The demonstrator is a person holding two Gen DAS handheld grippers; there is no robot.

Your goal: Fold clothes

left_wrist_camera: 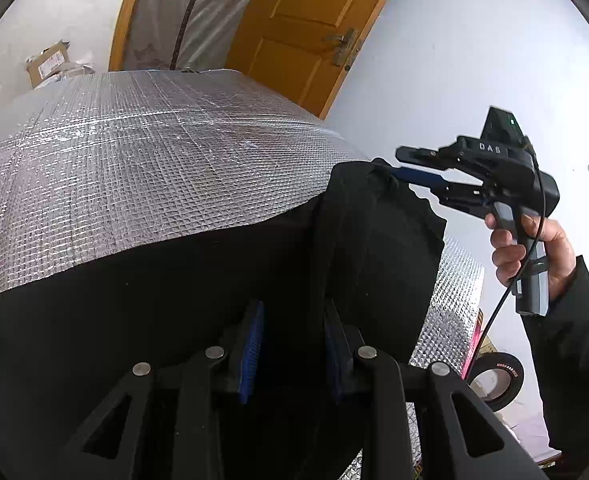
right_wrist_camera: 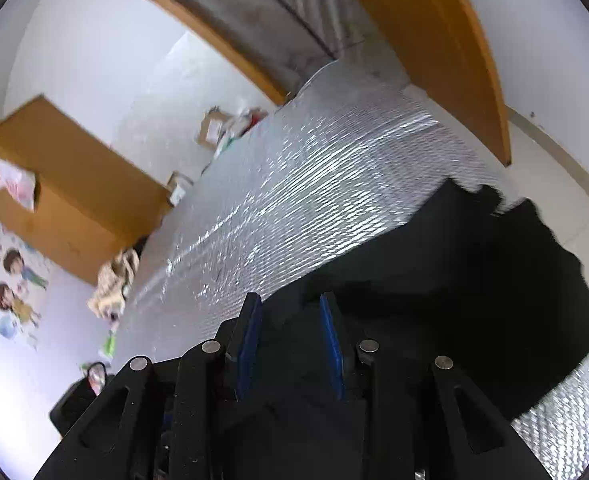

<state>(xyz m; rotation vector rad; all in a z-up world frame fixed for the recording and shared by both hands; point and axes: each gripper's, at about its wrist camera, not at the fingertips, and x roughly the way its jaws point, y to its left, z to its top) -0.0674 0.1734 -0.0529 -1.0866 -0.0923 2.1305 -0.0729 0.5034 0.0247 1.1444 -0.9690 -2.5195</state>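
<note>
Left wrist view: left gripper (left_wrist_camera: 292, 344) wide, nothing pinched, over one black garment (left_wrist_camera: 174, 300) spread on a silver quilted mat (left_wrist_camera: 134, 168); ahead, an orange door (left_wrist_camera: 306, 28); to the right, right gripper (left_wrist_camera: 404, 166) parted at the garment's raised edge, possibly touching; one tape roll (left_wrist_camera: 494, 376) beyond. Right wrist view, blurred: right gripper (right_wrist_camera: 290, 340) parted above the garment; one cardboard box (right_wrist_camera: 66, 192) far left.

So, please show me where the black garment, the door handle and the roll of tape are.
black garment (left_wrist_camera: 174, 320): left wrist view, flat middle.
door handle (left_wrist_camera: 344, 46): left wrist view, lever plate.
roll of tape (left_wrist_camera: 506, 390): left wrist view, outer rim.
</note>
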